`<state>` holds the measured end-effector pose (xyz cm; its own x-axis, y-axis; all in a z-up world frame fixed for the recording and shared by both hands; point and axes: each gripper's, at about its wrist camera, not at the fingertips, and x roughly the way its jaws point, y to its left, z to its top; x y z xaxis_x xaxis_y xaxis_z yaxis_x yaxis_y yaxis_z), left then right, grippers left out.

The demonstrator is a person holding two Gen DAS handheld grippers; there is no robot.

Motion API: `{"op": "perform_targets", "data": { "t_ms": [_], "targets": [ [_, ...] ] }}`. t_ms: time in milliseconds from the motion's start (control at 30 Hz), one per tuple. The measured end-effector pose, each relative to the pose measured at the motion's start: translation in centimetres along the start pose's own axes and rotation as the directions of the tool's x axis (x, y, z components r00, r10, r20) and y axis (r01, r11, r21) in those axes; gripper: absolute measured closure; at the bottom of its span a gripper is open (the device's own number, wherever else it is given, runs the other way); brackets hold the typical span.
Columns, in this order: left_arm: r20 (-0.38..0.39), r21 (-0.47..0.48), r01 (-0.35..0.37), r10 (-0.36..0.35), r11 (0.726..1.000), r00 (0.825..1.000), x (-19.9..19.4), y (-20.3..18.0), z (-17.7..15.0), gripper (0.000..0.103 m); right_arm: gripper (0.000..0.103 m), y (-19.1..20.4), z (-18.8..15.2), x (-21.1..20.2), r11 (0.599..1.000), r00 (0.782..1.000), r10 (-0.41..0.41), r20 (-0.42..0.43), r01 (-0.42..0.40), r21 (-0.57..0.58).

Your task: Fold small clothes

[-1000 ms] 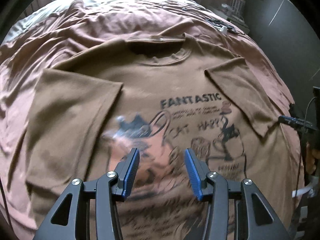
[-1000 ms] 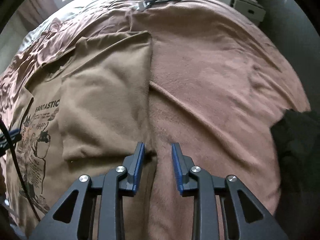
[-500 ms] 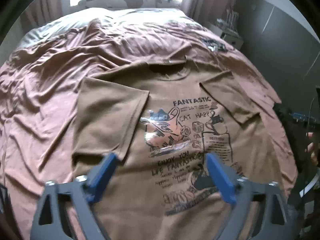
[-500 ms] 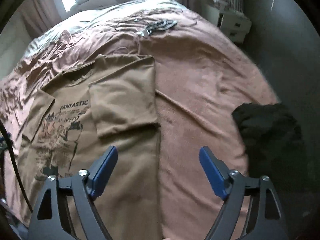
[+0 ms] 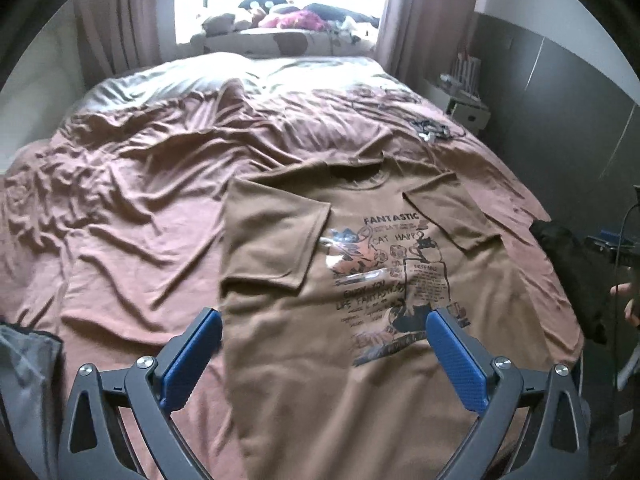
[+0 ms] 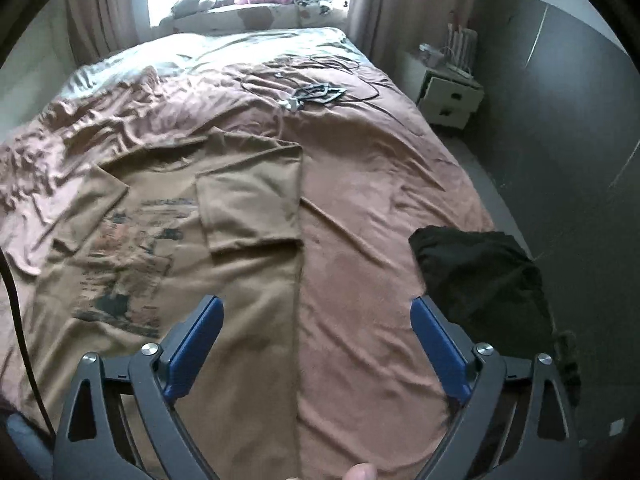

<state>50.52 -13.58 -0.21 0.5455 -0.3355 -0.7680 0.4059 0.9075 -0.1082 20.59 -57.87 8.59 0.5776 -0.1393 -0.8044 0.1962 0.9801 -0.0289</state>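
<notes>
A tan T-shirt [image 5: 296,380] with a dark cat print and the word FANTASTIC lies flat, front up, on the brown bed cover [image 5: 140,220]. Both of its short sleeves are folded inward over the chest. My left gripper [image 5: 322,316] hovers above the shirt's lower half, wide open and holding nothing. In the right wrist view the shirt [image 6: 248,192] fills the left half, with its straight folded right edge running down the middle. My right gripper [image 6: 316,302] hangs over that edge with its jaws opening and nothing between them.
A crumpled black garment [image 6: 480,272] lies at the bed's right edge. Cables and a charger [image 6: 316,94] sit further up the bed. A white nightstand [image 6: 448,100] stands beside a dark wall. A person's fingers [image 5: 628,300] show at the right.
Both grippers opened from nearly closed to wide and lifted up and back from the shirt, so much more of the bed and room is in view. The shirt stays flat.
</notes>
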Motion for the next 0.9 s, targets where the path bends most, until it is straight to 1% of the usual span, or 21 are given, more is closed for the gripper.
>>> {"op": "perform_targets", "data": {
  "t_ms": [100, 167, 233, 367, 533, 767, 900],
  "targets": [
    [0.023, -0.019, -0.014, 0.015, 1.0, 1.0, -2.2, 1.3, -1.0, 0.0, 0.009, -0.1, -1.0, -2.0, 1.0, 1.0, 0.022, 0.008, -0.022, -0.004],
    [0.036, -0.042, -0.015, 0.016, 0.999, 0.999, -3.5, 2.2, -2.0, 0.001, 0.009, -0.4, -1.7, -2.9, 0.999, 0.999, 0.04, -0.002, -0.04, -0.006],
    [0.045, -0.063, -0.026, 0.029, 0.998, 0.999, -4.7, 3.1, -3.3, 0.0, 0.009, -0.7, -2.4, -4.1, 0.998, 0.998, 0.057, -0.001, -0.057, -0.015],
    [0.046, -0.064, -0.05, 0.053, 0.997, 0.998, -6.8, 4.1, -5.8, 0.001, 0.009, -1.4, -3.8, -6.5, 0.997, 0.998, 0.069, 0.009, -0.069, -0.02],
    [0.059, -0.076, -0.063, 0.067, 0.995, 0.996, -9.5, 4.3, -9.2, 0.001, 0.009, -2.1, -6.1, -9.0, 0.993, 0.993, 0.115, 0.023, -0.114, -0.019],
    [0.077, -0.087, -0.048, 0.055, 0.995, 0.996, -12.5, 3.9, -14.5, 0.001, 0.009, -3.3, -10.1, -11.7, 0.989, 0.988, 0.145, 0.054, -0.144, -0.029],
    [0.108, -0.126, -0.013, 0.026, 0.992, 0.994, -14.1, 4.4, -17.7, 0.001, 0.009, -4.5, -13.0, -12.6, 0.988, 0.986, 0.155, 0.055, -0.155, -0.001]
  ]
}}
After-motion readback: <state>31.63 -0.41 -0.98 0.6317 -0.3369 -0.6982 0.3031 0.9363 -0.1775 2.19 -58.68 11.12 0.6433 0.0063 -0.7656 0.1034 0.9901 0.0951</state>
